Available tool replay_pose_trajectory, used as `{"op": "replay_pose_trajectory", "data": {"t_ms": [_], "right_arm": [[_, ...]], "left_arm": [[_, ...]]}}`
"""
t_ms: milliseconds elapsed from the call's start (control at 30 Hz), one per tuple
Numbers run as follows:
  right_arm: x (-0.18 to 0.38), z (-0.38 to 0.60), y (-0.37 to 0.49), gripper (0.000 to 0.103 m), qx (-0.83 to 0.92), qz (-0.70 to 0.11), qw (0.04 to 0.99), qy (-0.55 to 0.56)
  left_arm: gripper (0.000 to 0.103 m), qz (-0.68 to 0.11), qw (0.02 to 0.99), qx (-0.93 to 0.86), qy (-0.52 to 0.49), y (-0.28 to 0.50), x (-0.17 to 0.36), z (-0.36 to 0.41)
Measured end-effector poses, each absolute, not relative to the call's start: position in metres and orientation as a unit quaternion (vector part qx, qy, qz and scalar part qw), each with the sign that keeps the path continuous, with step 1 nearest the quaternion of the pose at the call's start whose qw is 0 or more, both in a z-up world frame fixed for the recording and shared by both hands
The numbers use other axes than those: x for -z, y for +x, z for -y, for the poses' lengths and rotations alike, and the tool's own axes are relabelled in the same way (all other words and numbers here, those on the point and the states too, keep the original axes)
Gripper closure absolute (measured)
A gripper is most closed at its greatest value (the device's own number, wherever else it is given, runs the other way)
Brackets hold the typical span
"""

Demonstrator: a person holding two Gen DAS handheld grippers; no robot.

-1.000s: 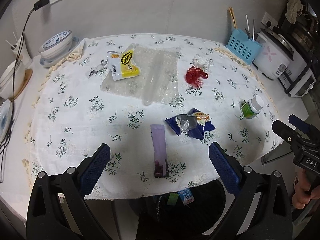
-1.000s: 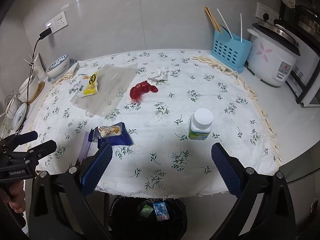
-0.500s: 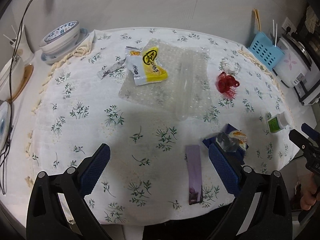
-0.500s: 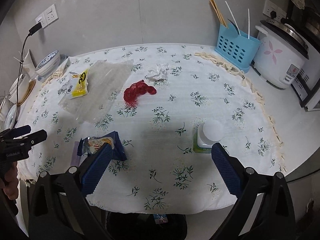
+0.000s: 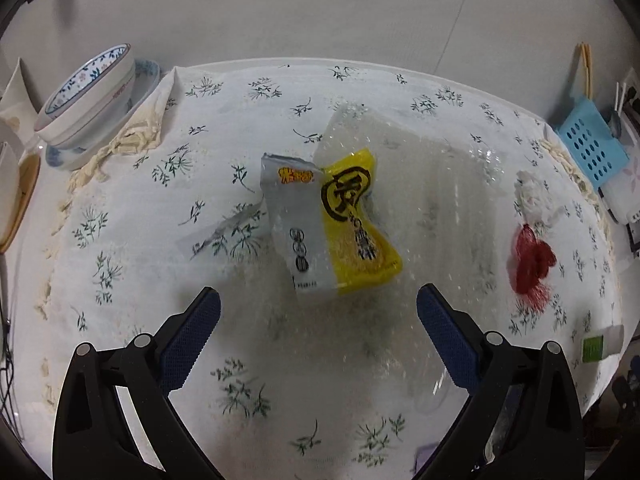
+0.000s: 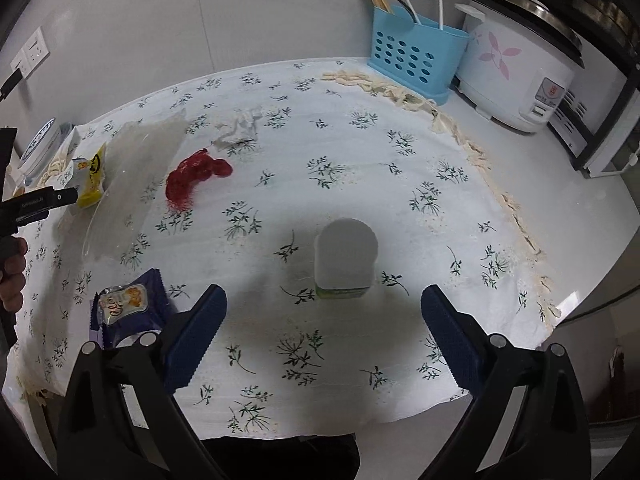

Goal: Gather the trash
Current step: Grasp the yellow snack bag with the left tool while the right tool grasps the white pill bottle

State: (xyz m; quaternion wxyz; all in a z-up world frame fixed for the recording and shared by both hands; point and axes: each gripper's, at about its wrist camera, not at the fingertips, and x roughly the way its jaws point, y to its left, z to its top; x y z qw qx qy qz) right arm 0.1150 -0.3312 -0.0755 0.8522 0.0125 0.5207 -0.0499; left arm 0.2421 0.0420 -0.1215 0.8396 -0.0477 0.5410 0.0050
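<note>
White floral cloth (image 5: pixel 120 240) carries a crinkled clear bubble-wrap sheet (image 5: pixel 440 208), then a glossy yellow-and-silver snack packet (image 5: pixel 332 228) lying on it before the wide-open left gripper (image 5: pixel 318 320), while the right gripper (image 6: pixel 322 320), equally spread, faces a white-capped green bottle (image 6: pixel 346 258).

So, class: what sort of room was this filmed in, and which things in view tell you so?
Most likely a home kitchen or dining corner. A rice cooker stands beside a blue utensil holder with chopsticks, patterned bowls are stacked at the table's edge, and a floral tablecloth covers the table.
</note>
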Motion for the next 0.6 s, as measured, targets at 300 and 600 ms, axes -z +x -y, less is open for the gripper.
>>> {"op": "replay_pose_trajectory", "data": {"t_ms": [300, 600], "right_arm": [[0.093, 0.349, 0.119, 0.014, 0.074, -0.535, 0.841, 0.035], [0.108, 0.348, 0.147, 0.020, 0.079, -0.535, 0.840, 0.042]], "left_arm": [[0.007, -0.561, 0.826, -0.012, -0.041, 0.288, 0.146, -0.038], [0.019, -0.571, 0.820, -0.014, -0.030, 0.306, 0.154, -0.033]]}}
